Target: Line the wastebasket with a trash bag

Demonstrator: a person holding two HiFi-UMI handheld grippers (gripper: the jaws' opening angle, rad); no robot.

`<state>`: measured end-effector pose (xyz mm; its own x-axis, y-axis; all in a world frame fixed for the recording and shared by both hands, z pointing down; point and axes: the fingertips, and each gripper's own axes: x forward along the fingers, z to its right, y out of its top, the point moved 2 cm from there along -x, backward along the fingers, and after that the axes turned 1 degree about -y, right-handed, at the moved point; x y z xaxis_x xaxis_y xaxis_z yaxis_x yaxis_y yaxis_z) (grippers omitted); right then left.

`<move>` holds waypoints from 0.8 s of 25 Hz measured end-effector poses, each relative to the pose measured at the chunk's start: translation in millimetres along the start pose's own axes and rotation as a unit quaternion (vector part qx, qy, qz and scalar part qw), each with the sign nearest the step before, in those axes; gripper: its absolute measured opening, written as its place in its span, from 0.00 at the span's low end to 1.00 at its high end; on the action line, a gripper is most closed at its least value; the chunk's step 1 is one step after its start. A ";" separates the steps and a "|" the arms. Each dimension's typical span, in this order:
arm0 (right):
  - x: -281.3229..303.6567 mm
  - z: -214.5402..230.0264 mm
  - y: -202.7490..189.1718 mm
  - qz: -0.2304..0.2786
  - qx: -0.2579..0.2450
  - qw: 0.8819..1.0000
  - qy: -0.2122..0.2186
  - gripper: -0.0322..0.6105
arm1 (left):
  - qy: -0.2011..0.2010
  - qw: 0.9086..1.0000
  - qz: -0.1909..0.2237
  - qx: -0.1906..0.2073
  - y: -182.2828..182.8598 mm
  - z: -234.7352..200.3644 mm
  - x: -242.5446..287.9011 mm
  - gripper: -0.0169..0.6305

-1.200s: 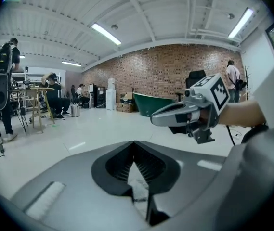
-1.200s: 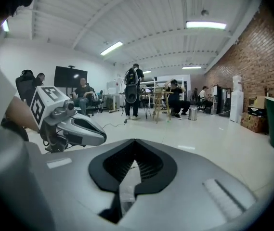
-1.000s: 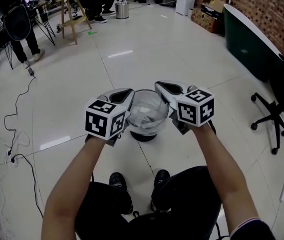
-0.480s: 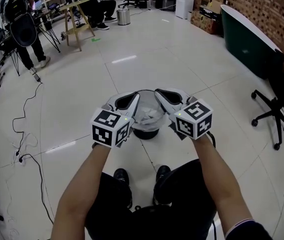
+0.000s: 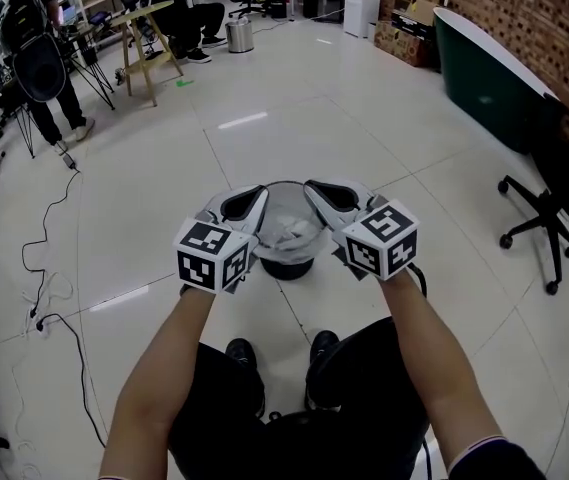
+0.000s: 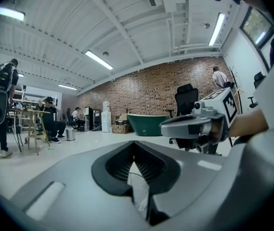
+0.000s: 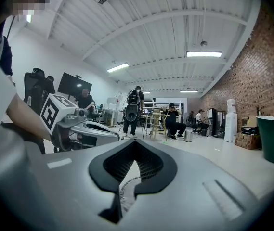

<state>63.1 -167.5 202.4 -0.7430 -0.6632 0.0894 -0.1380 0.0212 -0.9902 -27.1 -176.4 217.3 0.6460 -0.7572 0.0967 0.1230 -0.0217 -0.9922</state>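
Note:
A clear trash bag point(image 5: 289, 230) hangs bunched between my two grippers, over a dark round wastebasket point(image 5: 286, 267) on the tiled floor in front of my feet. My left gripper point(image 5: 251, 200) is shut on the bag's left edge, and a thin strip of the plastic point(image 6: 137, 189) shows between its jaws. My right gripper point(image 5: 317, 190) is shut on the right edge, with film point(image 7: 126, 189) pinched in its jaws. Each gripper view shows the other gripper level with it: the right gripper point(image 6: 194, 126) and the left gripper point(image 7: 86, 129). Most of the basket is hidden by the bag.
A black office chair point(image 5: 536, 233) stands at the right, with a dark green tub point(image 5: 484, 68) along the brick wall behind it. Cables point(image 5: 54, 313) trail over the floor on the left. Far back stand people, a wooden stool point(image 5: 149, 33) and a metal bin point(image 5: 239, 33). My shoes point(image 5: 242, 353) are just below the basket.
Both grippers have come slightly nearer each other and toward me. The bag's mouth, spread wide and round a second ago, is now narrower and more crumpled.

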 end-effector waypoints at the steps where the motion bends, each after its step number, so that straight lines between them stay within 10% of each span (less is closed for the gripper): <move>1: -0.2 -0.4 0.0 0.000 0.000 1.000 0.000 0.05 | 0.000 1.000 0.001 -0.001 0.7 -0.1 -0.2 0.05; 20: 3.8 -4.4 1.2 -0.004 0.003 1.000 0.001 0.05 | -0.005 1.000 0.011 -0.013 4.4 -4.1 -8.4 0.05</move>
<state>57.2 -166.7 202.1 -0.7435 -0.6614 0.0985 -0.1410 0.0112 -0.9899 -35.0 -172.8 211.8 0.6559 -0.7510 0.0760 0.0889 -0.0231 -0.9958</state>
